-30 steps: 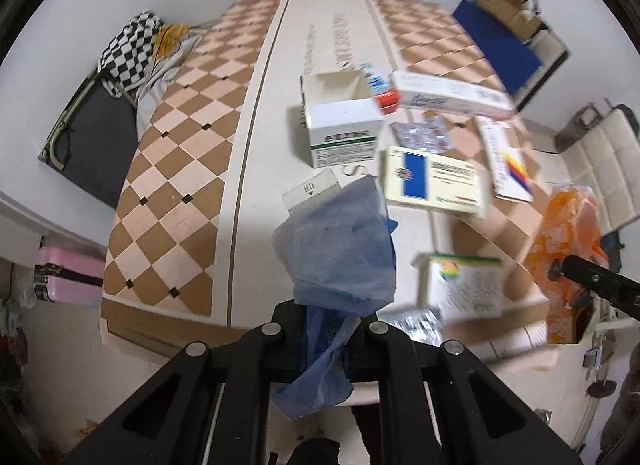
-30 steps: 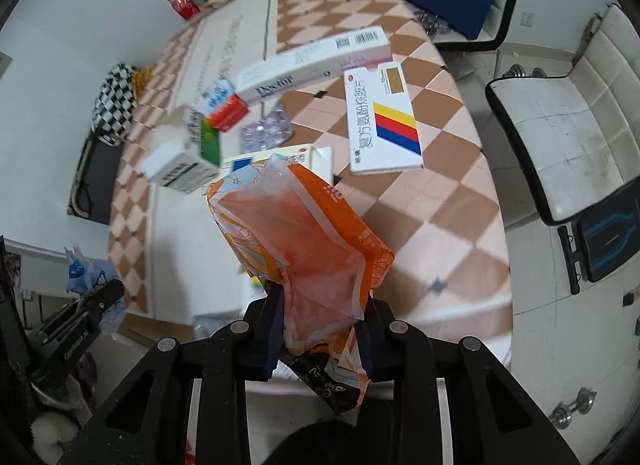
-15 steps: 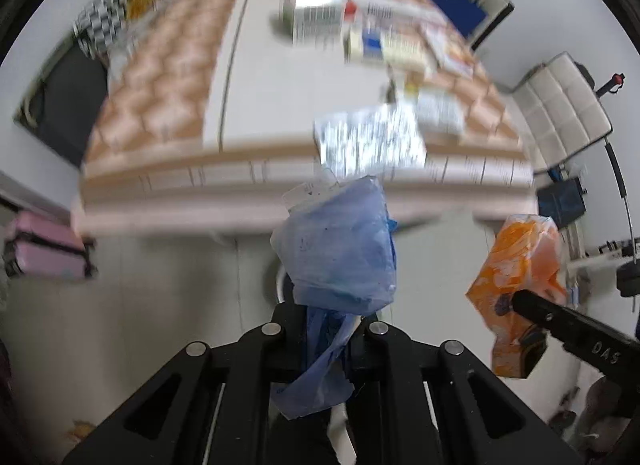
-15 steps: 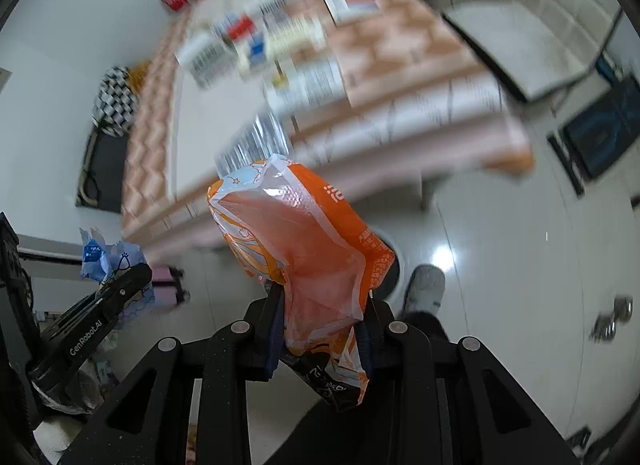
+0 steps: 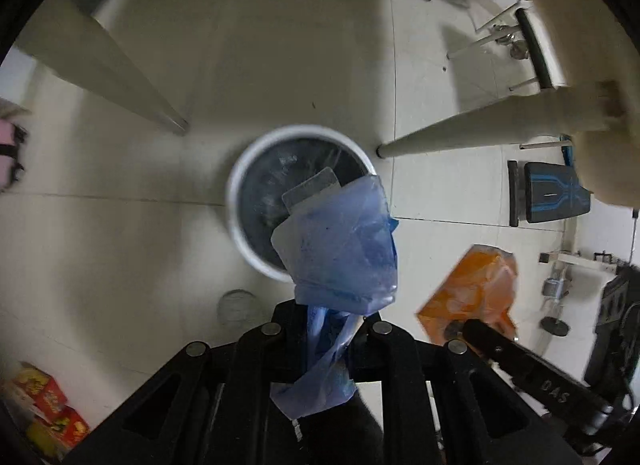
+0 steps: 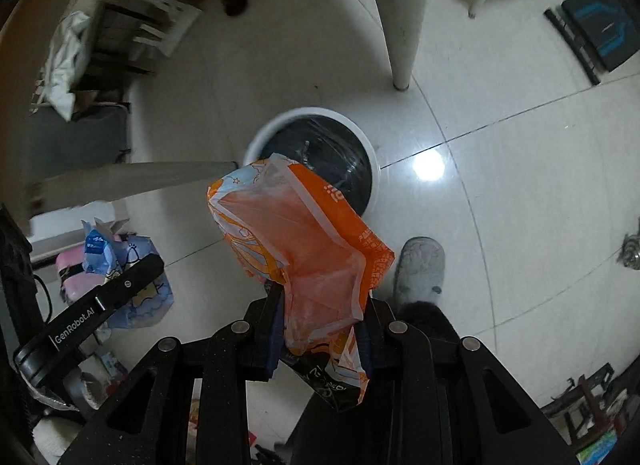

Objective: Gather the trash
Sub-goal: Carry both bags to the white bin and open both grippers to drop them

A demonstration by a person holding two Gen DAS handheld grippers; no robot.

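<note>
Above the floor (image 5: 120, 245), both hand-held grippers hang over a white-rimmed bin (image 5: 234, 201) lined with a dark bag, which stands between two pale table legs. The left hand-held gripper (image 5: 330, 327) is closed on a blue wrapper (image 5: 340, 249), pinching its twisted lower end so the crumpled bulk stands out past the fingertips, over the near rim of the bin. The right hand-held gripper (image 6: 320, 317) is clamped the same way on an orange wrapper (image 6: 296, 233), whose open top reaches over the near edge of the bin.

Both wrappers look like thin plastic film: very light, limp, and slick. They will likely flutter or drift on release instead of dropping straight, and may cling to the pads. The sound hold is the one in use, on gathered, doubled film near the base, since a single layer would slip out. Being so light, each probably needs to be well over the opening before the jaws part.

A grey slipper (image 6: 420, 265) shows by the bin.
</note>
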